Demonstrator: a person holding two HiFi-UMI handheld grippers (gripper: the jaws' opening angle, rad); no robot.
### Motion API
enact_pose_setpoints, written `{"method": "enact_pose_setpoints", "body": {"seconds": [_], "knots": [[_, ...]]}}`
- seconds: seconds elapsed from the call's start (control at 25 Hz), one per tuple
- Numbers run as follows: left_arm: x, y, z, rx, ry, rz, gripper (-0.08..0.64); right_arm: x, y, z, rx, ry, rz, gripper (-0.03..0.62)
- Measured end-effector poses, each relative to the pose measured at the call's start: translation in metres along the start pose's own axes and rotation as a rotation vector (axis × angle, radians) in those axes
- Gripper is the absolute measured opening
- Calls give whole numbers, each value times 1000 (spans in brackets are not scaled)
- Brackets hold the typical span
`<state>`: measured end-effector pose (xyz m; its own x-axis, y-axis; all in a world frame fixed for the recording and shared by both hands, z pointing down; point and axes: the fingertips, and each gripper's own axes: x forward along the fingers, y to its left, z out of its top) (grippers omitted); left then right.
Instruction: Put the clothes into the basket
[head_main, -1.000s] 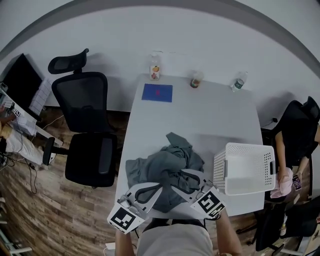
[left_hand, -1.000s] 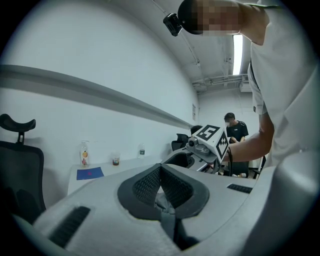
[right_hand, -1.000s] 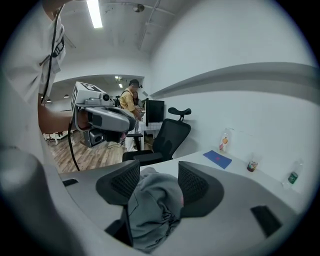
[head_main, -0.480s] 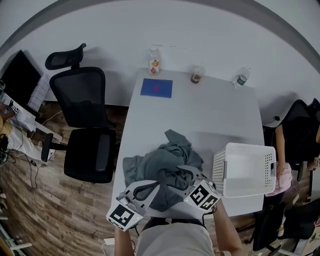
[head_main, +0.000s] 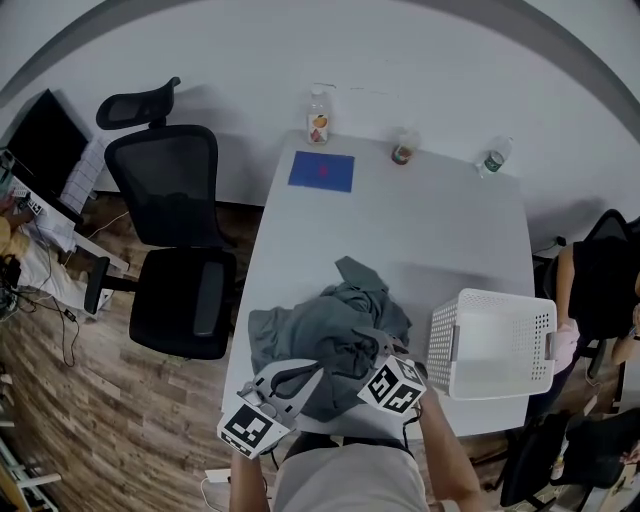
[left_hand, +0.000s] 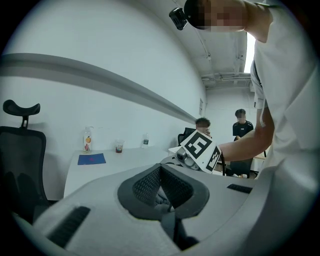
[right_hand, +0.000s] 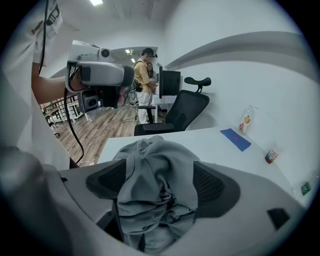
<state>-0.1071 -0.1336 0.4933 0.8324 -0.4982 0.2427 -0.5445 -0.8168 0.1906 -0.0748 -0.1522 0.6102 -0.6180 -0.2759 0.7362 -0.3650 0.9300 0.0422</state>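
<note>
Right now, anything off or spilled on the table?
Nothing spilled or damaged. The grey garment lies in a crumpled heap at the near edge of the table, not in the white basket beside it, which looks empty.

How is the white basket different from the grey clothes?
The basket is white, stiff and holey; the clothes are grey, soft and crumpled. The basket stands empty; the clothes lie heaped left of it. Both rest on the white table.
</note>
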Motion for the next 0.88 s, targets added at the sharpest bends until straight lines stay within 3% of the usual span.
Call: {"method": "enact_pose_setpoints", "body": {"seconds": [0.16,0.32,0.48,0.88], "knots": [[3,1,-5,4,14,-6,2,12,0,-10,-7,36,13,451],[8,2,-15,58,18,-26,3,22,-1,-20,-4,47,18,490],[8,2,-16,27,38,-23,3,33,-1,-28,11,56,28,566],[13,7,-24,39,53,-38,2,55,-9,-48,37,94,24,575]]}}
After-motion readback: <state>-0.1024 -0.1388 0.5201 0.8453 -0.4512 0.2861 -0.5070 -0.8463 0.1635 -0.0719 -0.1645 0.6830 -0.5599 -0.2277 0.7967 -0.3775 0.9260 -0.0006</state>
